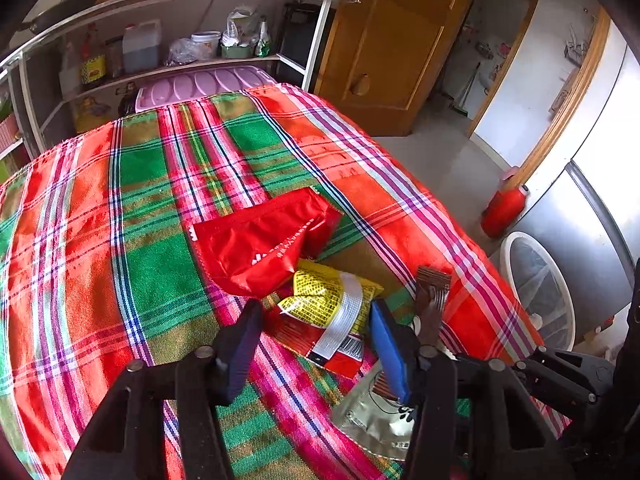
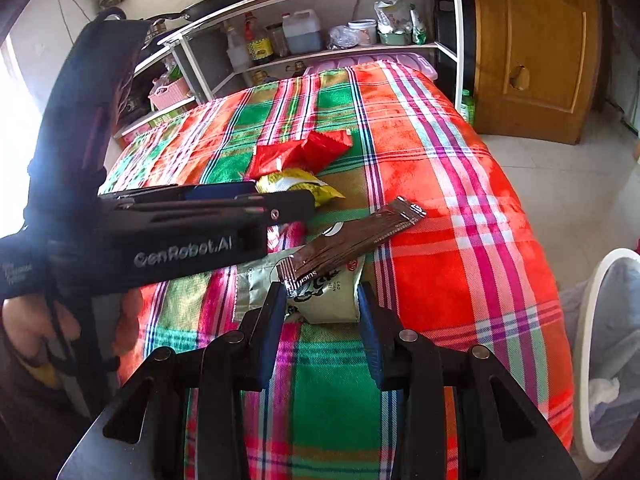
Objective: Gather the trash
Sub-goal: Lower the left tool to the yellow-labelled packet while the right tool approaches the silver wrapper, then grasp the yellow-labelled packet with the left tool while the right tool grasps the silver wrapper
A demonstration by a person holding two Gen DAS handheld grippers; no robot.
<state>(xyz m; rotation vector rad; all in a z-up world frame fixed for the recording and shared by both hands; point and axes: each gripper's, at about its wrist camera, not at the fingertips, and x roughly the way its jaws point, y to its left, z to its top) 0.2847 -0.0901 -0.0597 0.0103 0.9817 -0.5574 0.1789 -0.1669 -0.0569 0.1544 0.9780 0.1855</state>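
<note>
Blue-padded fingers of the right gripper [image 2: 320, 312] stand spread either side of a pale green snack packet [image 2: 332, 292] near the front edge of a table draped in a red, green and pink plaid cloth [image 2: 460, 184], with nothing pinched between them. Across that packet lies a long brown sachet [image 2: 352, 236], its far end angled toward the right side of the table. To the left, the left gripper [image 1: 316, 332] reaches in over the cloth, its jaws likewise spread, framing a crumpled yellow wrapper [image 1: 320, 300] that rests on a flat red packet with a barcode [image 1: 316, 344]; whether the pads touch either one cannot be told. Just beyond the yellow wrapper sits a larger red foil bag [image 1: 260, 240], puffed and creased, near the middle of the table. All five pieces of litter cluster together toward the near right part of the cloth. On the floor to the right, below the table edge, stands a white-rimmed bin [image 2: 596, 344] lined with a pale bag, and a red bottle [image 1: 504, 208] leans by the doorframe farther back. Against the far wall, a white metal shelf [image 2: 456, 20] holds jugs, sauce bottles and jars, with a wooden door [image 2: 536, 48] to its right.
</note>
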